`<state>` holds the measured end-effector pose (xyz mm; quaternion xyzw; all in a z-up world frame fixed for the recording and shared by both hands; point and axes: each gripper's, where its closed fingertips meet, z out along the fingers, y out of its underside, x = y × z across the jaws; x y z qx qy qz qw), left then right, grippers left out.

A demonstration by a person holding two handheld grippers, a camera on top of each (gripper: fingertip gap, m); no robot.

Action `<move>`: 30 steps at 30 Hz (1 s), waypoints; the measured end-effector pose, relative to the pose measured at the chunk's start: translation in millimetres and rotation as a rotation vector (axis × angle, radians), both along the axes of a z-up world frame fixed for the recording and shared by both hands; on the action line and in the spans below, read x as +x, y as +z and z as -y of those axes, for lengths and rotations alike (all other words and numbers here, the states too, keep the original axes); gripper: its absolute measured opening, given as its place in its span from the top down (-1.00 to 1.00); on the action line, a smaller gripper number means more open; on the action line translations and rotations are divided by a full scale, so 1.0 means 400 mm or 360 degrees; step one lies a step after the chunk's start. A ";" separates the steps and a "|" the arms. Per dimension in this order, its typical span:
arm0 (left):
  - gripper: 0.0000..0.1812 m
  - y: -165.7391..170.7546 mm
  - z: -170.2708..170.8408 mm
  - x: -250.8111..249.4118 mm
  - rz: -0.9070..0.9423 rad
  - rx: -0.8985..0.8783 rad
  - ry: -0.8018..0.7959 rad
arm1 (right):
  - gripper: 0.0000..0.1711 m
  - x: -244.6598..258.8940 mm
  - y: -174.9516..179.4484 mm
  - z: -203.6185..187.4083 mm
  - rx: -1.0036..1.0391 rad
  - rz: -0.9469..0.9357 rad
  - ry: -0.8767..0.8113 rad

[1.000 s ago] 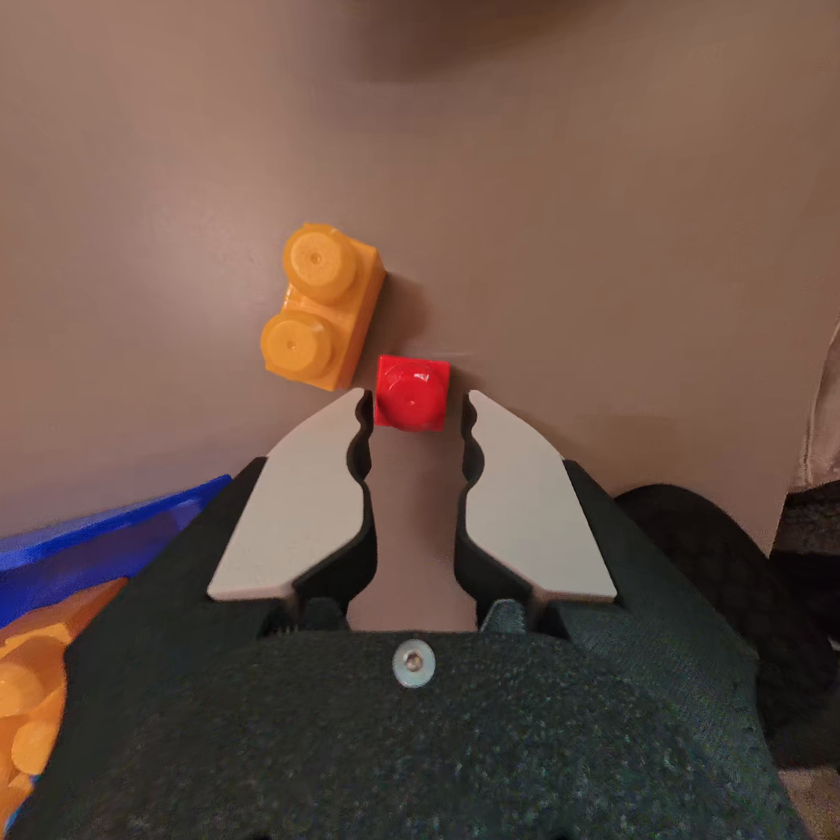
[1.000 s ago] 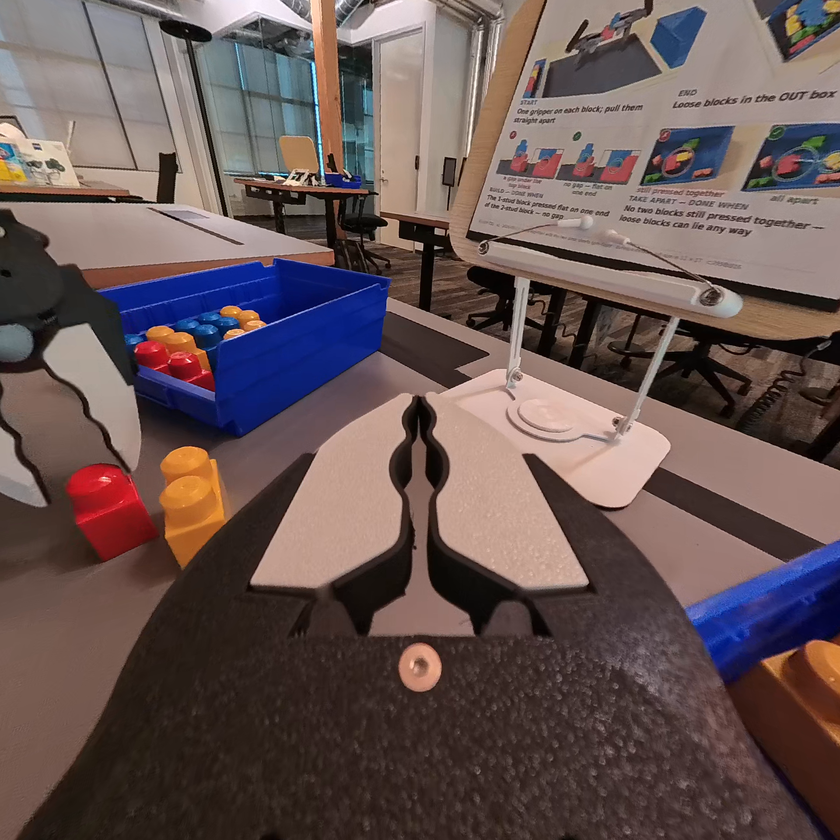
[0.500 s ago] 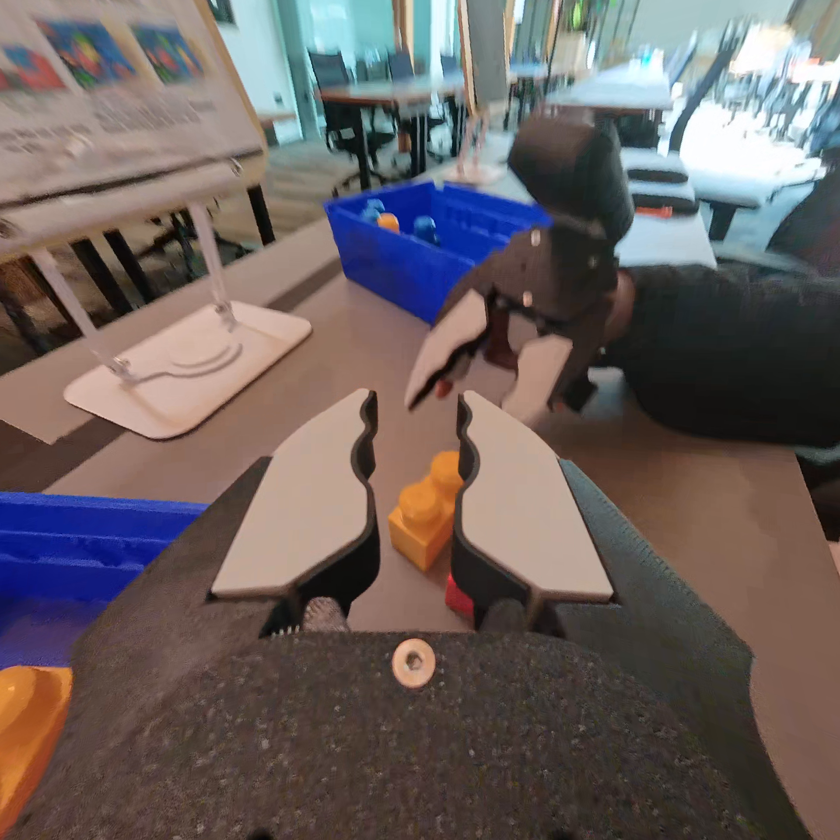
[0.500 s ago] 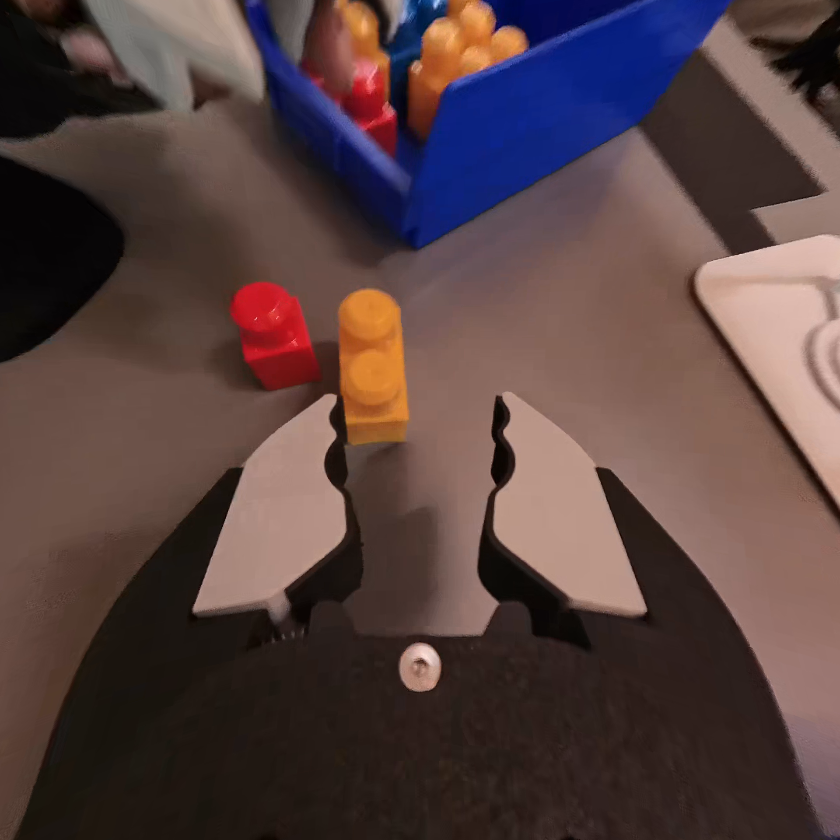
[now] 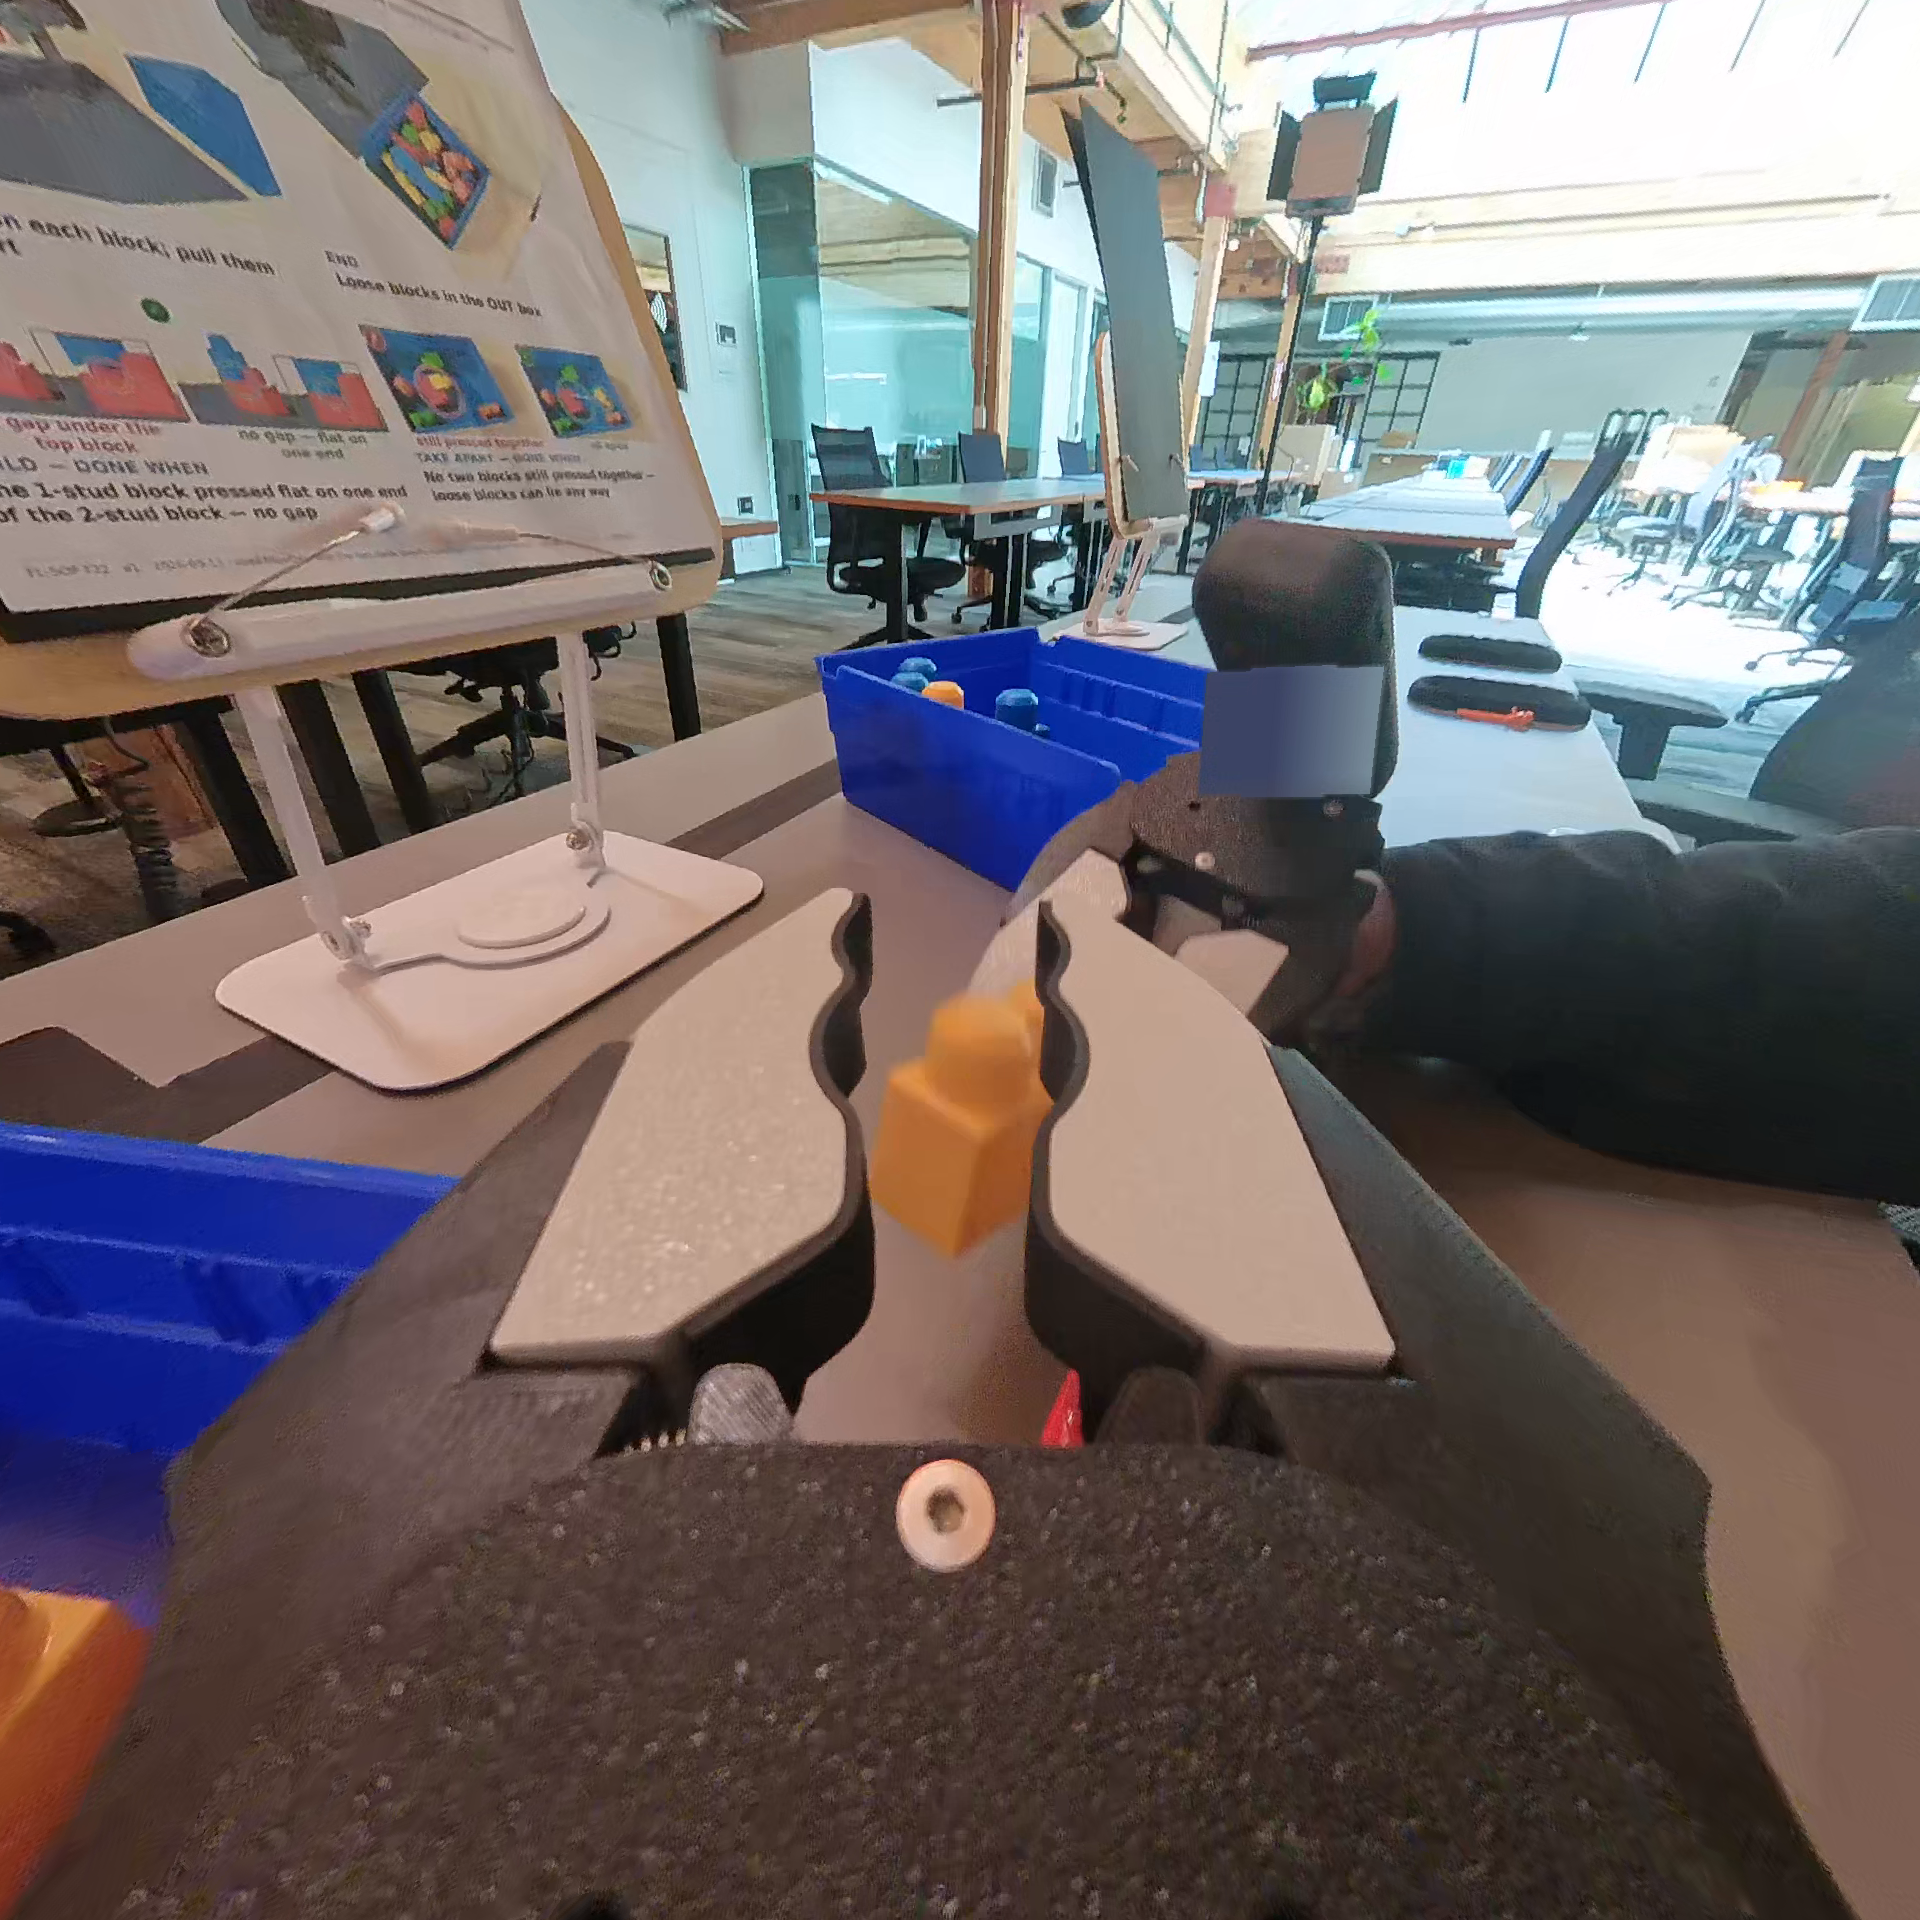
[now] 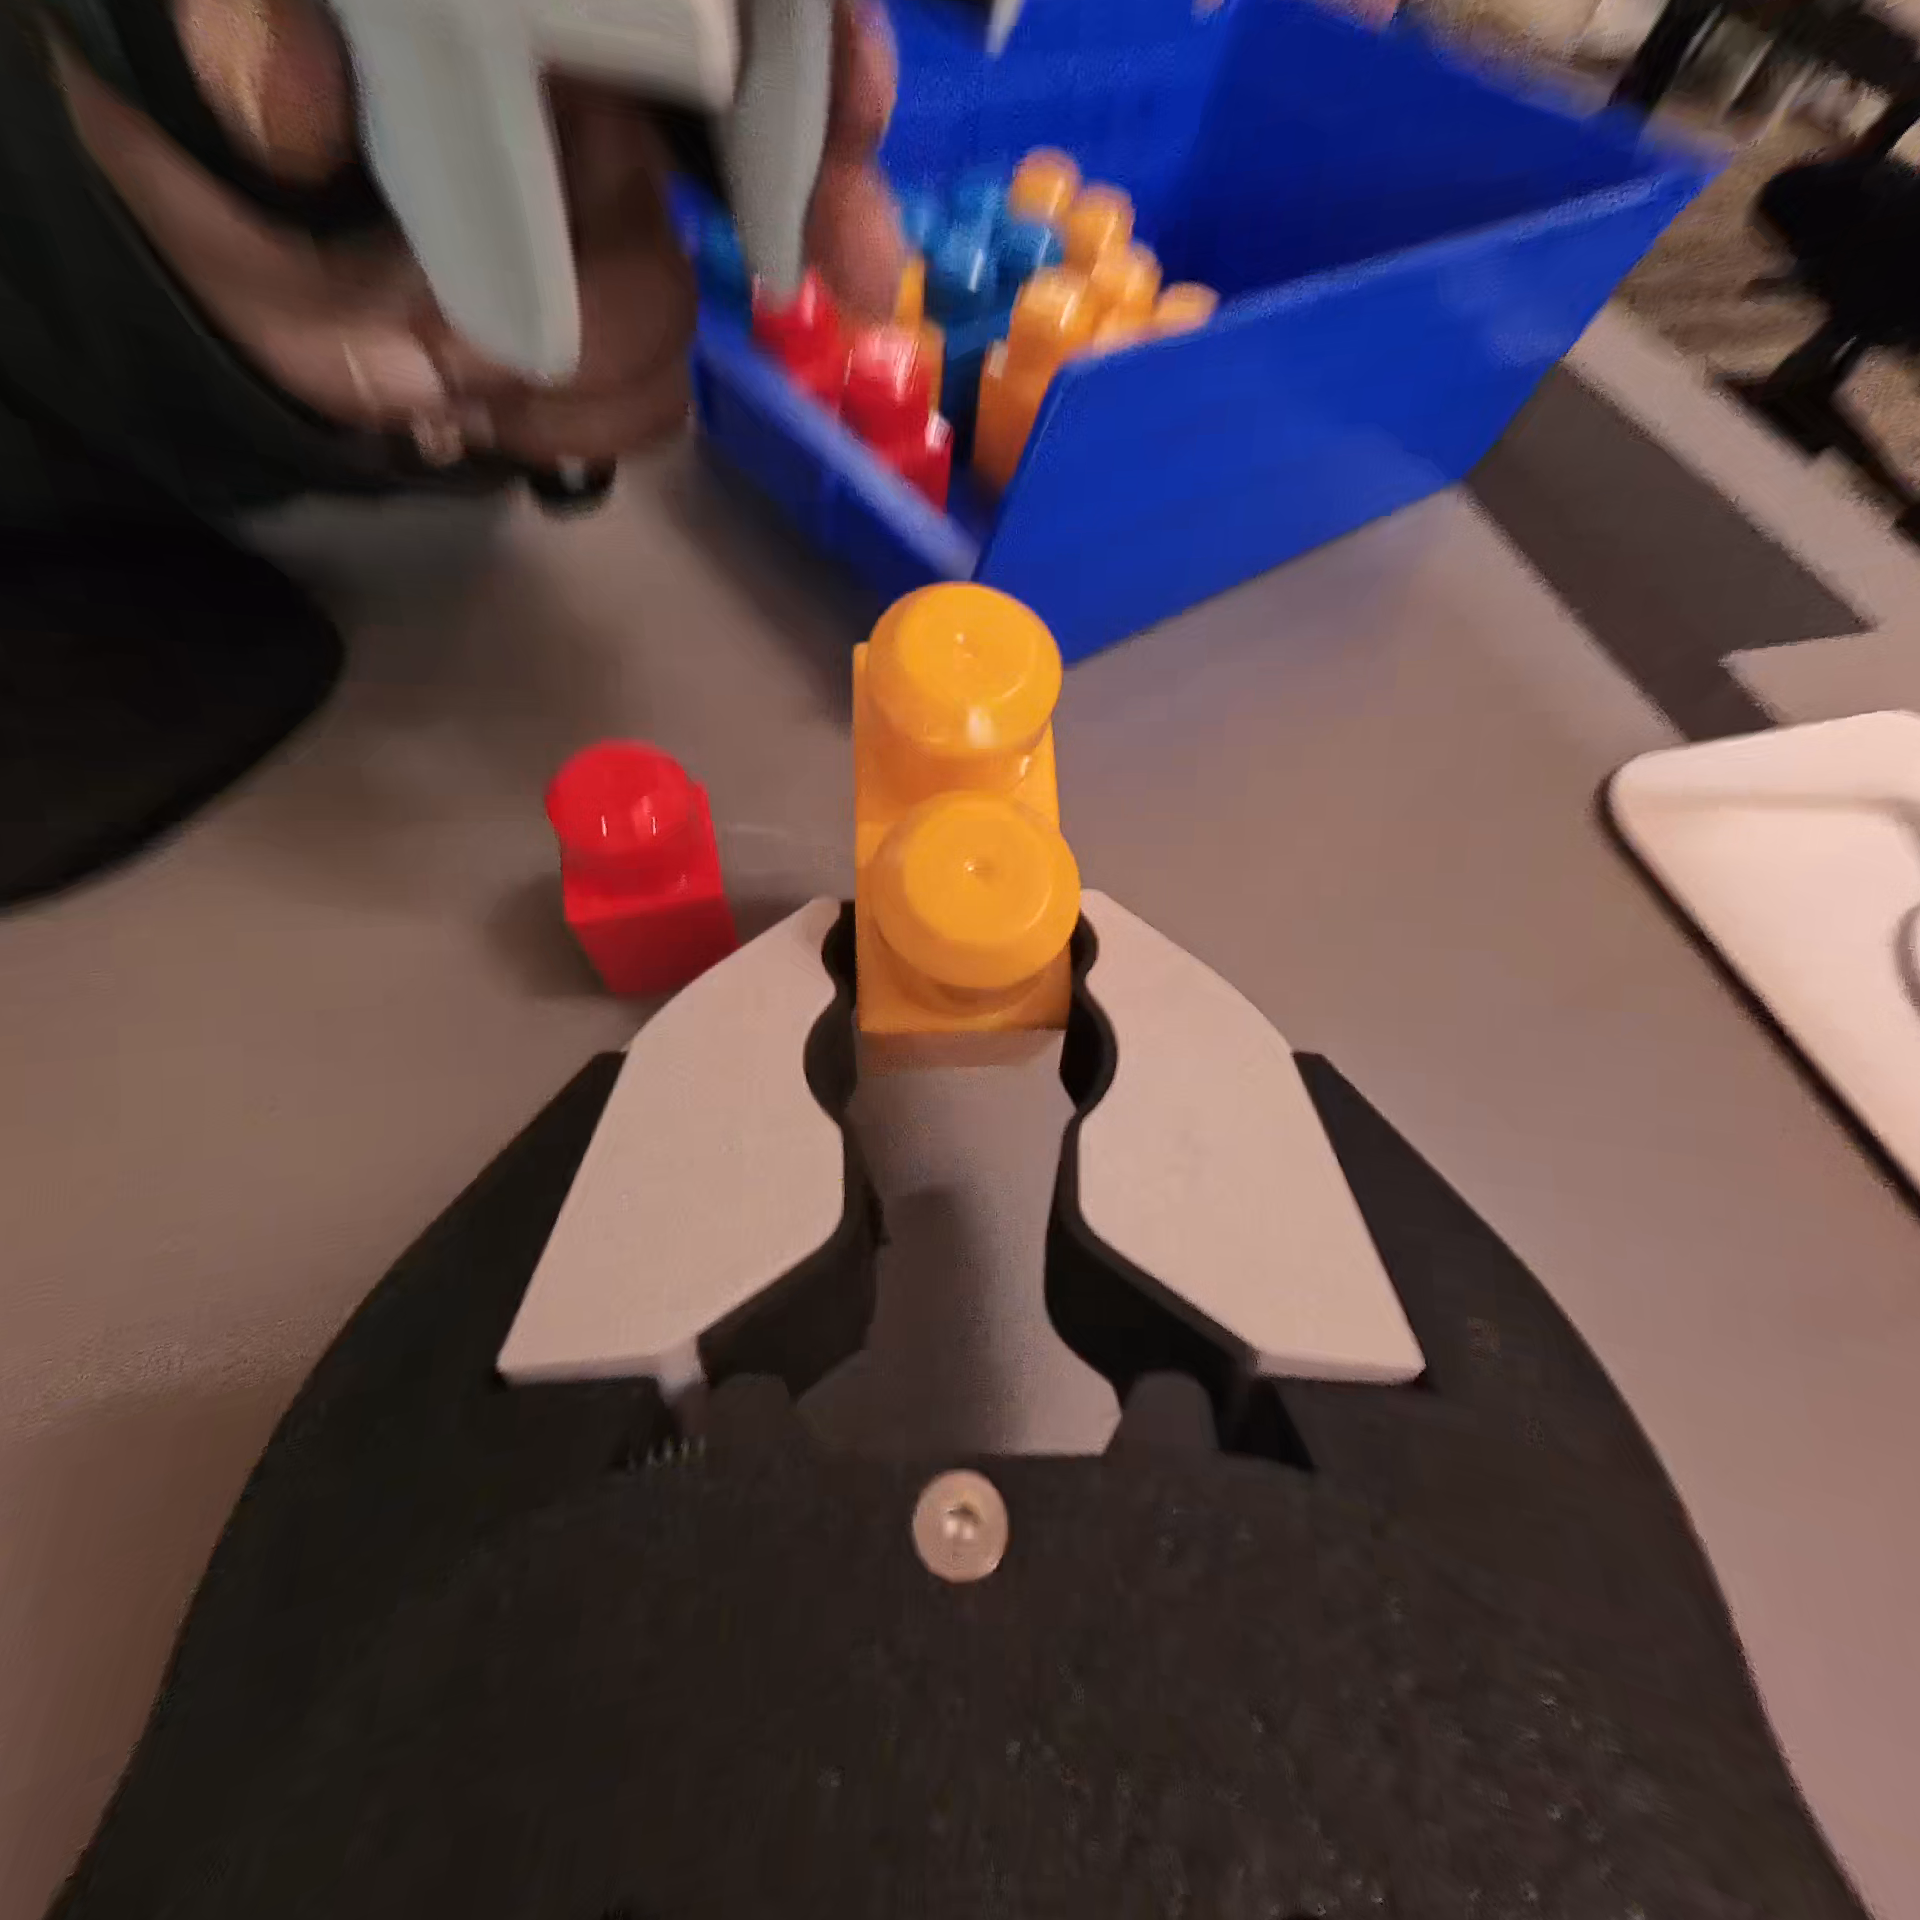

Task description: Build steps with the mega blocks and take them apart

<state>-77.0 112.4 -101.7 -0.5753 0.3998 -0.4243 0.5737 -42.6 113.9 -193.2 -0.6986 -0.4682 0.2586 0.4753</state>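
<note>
An orange two-stud block (image 6: 961,810) stands on the grey table (image 6: 1351,883). My right gripper (image 6: 961,925) is shut on its near end, with a fingertip pressed against each side. A red one-stud block (image 6: 634,862) stands just left of it, untouched. My left gripper (image 5: 940,935) is open and empty. From its view the orange block (image 5: 966,1122) shows through the gap in front of it, with the right gripper's black body (image 5: 1247,831) behind. The left gripper (image 6: 655,312) appears blurred at the back left in the right wrist view, apart from both blocks.
A blue bin (image 6: 1299,468) holding several red, orange and blue blocks stands behind the orange block. It also shows in the left wrist view (image 5: 966,779). A second blue bin (image 5: 156,1247) lies near left. An instruction board (image 5: 312,312) stands on a white base (image 5: 488,966). A dark sleeve (image 5: 1662,987) lies at right. One gripper's finger ends stand about 11 cm off the other's.
The right gripper opened, came down over the orange block and closed on its near end. The left gripper swung up from looking down at the blocks to looking level across the table.
</note>
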 end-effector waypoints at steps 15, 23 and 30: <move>0.57 0.097 0.098 0.085 0.0476 -0.0207 -0.0282 | 0.57 0.046 0.306 0.088 -0.0100 -0.1414 0.0316; 0.61 0.112 0.111 0.107 0.0529 -0.0198 -0.0295 | 0.57 0.039 0.316 0.107 -0.0110 -0.1449 0.0373; 0.54 0.110 0.117 0.116 0.0529 -0.0200 -0.0306 | 0.57 0.023 0.317 0.124 -0.0086 -0.1413 0.0409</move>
